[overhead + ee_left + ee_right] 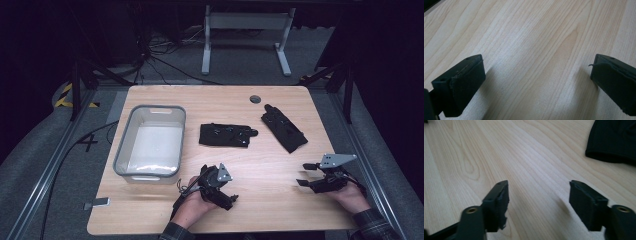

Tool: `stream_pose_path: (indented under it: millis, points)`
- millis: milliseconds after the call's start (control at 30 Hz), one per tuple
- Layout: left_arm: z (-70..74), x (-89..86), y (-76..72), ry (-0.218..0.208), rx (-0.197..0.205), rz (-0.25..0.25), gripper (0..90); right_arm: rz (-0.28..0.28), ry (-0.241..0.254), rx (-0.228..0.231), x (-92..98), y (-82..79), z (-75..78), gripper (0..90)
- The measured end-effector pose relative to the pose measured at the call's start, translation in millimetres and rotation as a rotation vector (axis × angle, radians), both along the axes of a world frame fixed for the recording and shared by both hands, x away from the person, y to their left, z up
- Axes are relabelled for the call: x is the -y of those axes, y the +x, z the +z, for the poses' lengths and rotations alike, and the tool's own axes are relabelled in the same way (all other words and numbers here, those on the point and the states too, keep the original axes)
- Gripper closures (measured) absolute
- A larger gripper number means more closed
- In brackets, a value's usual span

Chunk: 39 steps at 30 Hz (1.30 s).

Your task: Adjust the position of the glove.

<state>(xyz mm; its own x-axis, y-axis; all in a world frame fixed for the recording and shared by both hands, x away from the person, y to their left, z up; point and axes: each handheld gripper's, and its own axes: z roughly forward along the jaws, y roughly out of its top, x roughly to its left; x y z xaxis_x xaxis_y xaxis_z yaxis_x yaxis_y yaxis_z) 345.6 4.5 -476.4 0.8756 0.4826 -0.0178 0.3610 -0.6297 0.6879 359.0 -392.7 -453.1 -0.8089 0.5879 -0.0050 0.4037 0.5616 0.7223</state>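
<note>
The high view shows two black gloves (pixel 225 135) (pixel 283 128) mid-desk toward the far edge, beside a grey tub (pixel 150 141). Left tongs (pixel 537 75) gape wide over bare wood; right tongs (pixel 539 202), open and empty, face a glove's cuff (pixel 614 140).

We counted two black gloves: one glove (pixel 227 135) lay flat ahead of the left gripper (pixel 226 192), the other glove (pixel 283 128) angled ahead of the right gripper (pixel 306 174). One grey bin (pixel 150 142) sat beyond the left gripper, off to its left. Two grippers, one wooden table (pixel 260 200).
</note>
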Motion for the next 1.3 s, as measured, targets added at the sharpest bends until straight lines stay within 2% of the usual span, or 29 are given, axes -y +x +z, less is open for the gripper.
stream_pose_path:
  millis: [67, 100, 200, 233, 267, 300, 467, 567, 633, 767, 1033, 1300]
  points:
    - [0.0, 0.1, 0.0, 0.000, 0.000, 0.001, 0.0, -0.008, 0.012, 0.003, -0.2, 1.9, 2.4, 40.9]
    - [0.0, 0.1, 0.0, 0.000, 0.000, 0.001, 0.0, -0.008, 0.012, 0.003, -0.2, 1.9, 2.4, 40.9]
    - [0.0, 0.2, -0.1, 0.000, 0.000, 0.002, 0.0, -0.009, 0.021, 0.002, -2.6, 5.3, 7.0, 53.7]
    - [0.0, 0.2, -0.1, 0.000, 0.000, 0.002, 0.0, -0.009, 0.021, 0.002, -2.6, 5.3, 7.0, 53.7]
    - [0.0, 0.2, -0.1, 0.000, -0.001, 0.002, 0.0, -0.011, 0.030, 0.006, -3.9, 9.9, 10.4, 62.4]
    - [0.0, 0.2, -0.1, 0.000, -0.001, 0.002, 0.0, -0.011, 0.030, 0.006, -3.9, 9.9, 10.4, 62.4]
    - [0.0, 0.2, 0.0, 0.000, 0.000, 0.002, 0.0, -0.035, 0.040, 0.008, -6.1, 25.5, 16.2, 78.7]
    - [0.0, 0.2, 0.1, 0.000, 0.000, 0.001, 0.0, -0.068, 0.037, 0.007, -7.4, 38.1, 16.8, 88.7]
    - [-0.1, 0.3, 0.2, -0.001, 0.001, 0.000, 0.0, -0.071, 0.038, 0.008, -7.6, 40.1, 17.2, 89.7]
    - [-0.1, 0.3, 0.2, -0.001, 0.001, 0.000, 0.0, -0.086, 0.045, 0.006, -7.6, 54.6, 19.6, 90.0]
    - [0.0, 0.2, 0.0, 0.000, -0.001, 0.001, 0.0, -0.083, 0.013, 0.018, -10.7, 76.4, 21.3, 90.0]
    - [0.0, 0.2, 0.1, 0.000, 0.000, 0.001, 0.0, -0.131, 0.008, 0.026, -4.5, 96.6, 19.9, 90.0]
